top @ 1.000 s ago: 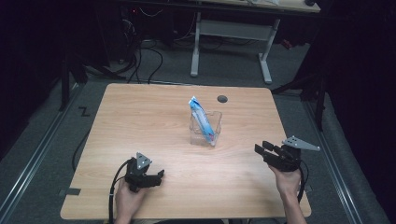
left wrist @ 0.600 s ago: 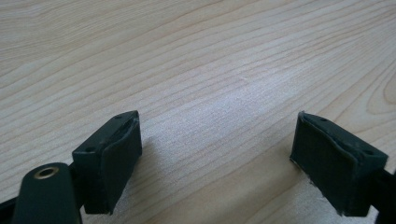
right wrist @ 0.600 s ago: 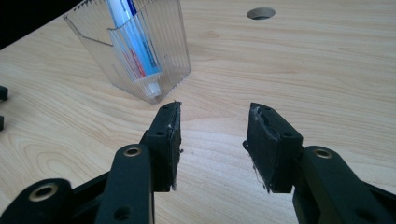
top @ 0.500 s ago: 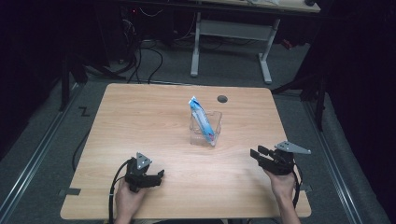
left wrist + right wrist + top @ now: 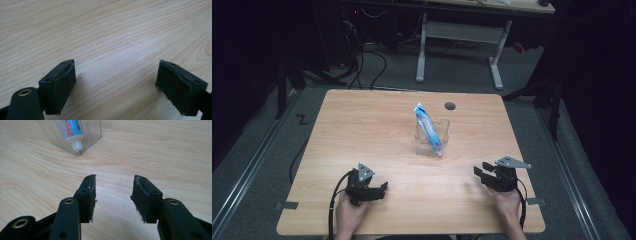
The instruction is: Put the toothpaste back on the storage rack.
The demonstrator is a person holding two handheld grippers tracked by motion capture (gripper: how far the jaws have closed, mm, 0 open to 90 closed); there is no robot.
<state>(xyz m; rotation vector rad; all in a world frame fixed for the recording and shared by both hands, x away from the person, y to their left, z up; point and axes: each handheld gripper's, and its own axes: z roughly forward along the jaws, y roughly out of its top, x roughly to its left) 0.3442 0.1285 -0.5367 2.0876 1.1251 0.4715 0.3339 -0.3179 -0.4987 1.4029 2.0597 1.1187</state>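
A clear plastic box (image 5: 432, 137) stands near the middle of the wooden table (image 5: 362, 125), with a blue and white toothpaste tube (image 5: 428, 126) leaning in it, cap end down. In the right gripper view the box (image 5: 86, 137) and the tube (image 5: 73, 130) sit at the top left, ahead of the jaws. My right gripper (image 5: 480, 173) rests low at the front right, open and empty, with its pads (image 5: 91, 195) a moderate gap apart. My left gripper (image 5: 379, 189) lies at the front left, open wide over bare wood, with its pads (image 5: 62, 86) holding nothing.
A small dark round hole (image 5: 450, 106) is set in the tabletop behind the box. Cables (image 5: 332, 200) trail from the left gripper toward the front edge. Beyond the table stand a white desk frame (image 5: 462, 45) and floor cables.
My right gripper has moved left and slightly toward the front edge, settling lower over the table. The left gripper, the box and the tube have not moved.
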